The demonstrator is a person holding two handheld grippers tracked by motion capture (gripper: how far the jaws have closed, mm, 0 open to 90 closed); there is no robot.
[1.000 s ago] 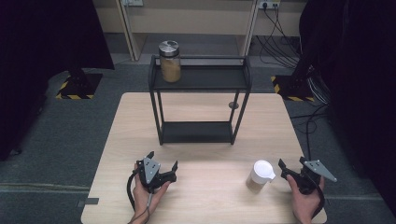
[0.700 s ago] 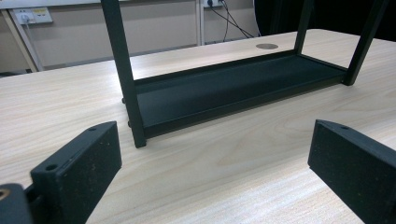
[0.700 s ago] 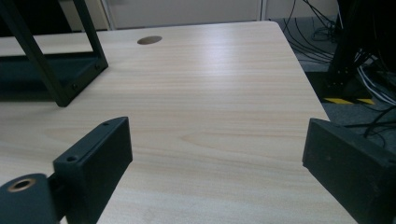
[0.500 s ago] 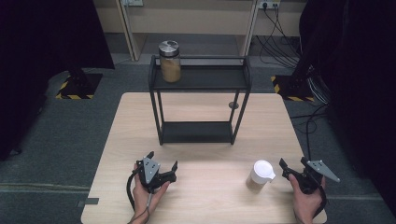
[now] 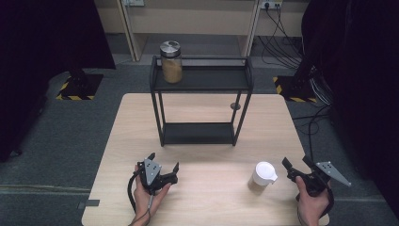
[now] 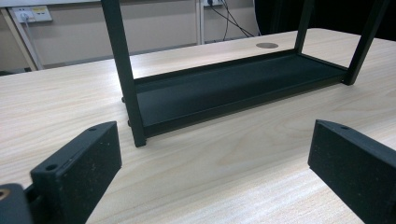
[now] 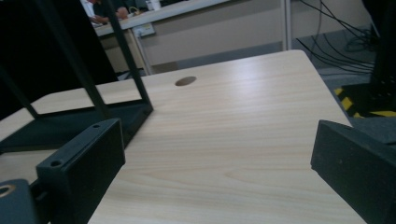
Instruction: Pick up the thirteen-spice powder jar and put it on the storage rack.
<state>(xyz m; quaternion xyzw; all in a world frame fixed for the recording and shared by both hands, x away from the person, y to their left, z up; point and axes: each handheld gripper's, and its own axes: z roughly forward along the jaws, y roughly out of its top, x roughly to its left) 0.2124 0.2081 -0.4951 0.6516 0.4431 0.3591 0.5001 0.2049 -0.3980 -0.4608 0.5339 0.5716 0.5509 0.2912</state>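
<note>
A white lidded cup (image 5: pixel 263 173) stands on the wooden table (image 5: pixel 202 117) near its front right. Just to the cup's right my right gripper (image 5: pixel 295 161) rests in a hand. Its jaws have just been opening and stand open with nothing between them; the right gripper view (image 7: pixel 215 172) shows bare tabletop between them. At the front left my left gripper (image 5: pixel 163 160) is open and empty, pointing at the black two-level rack (image 5: pixel 202 80). In the left gripper view (image 6: pixel 210 172) the rack's lower shelf (image 6: pixel 233 88) lies ahead. A glass jar with a metal lid (image 5: pixel 171 61) stands on the rack's top shelf.
The rack stands at the table's middle back, with a cable hole (image 5: pixel 235 106) in the tabletop beside its right legs. Its leg and lower shelf (image 7: pixel 70 116) show at the left of the right gripper view. Cables (image 5: pixel 301 52) lie on the floor at the far right.
The right gripper's jaws have spread wider and the hand has shifted slightly away from the cup. The left gripper, cup and jar are as before.
</note>
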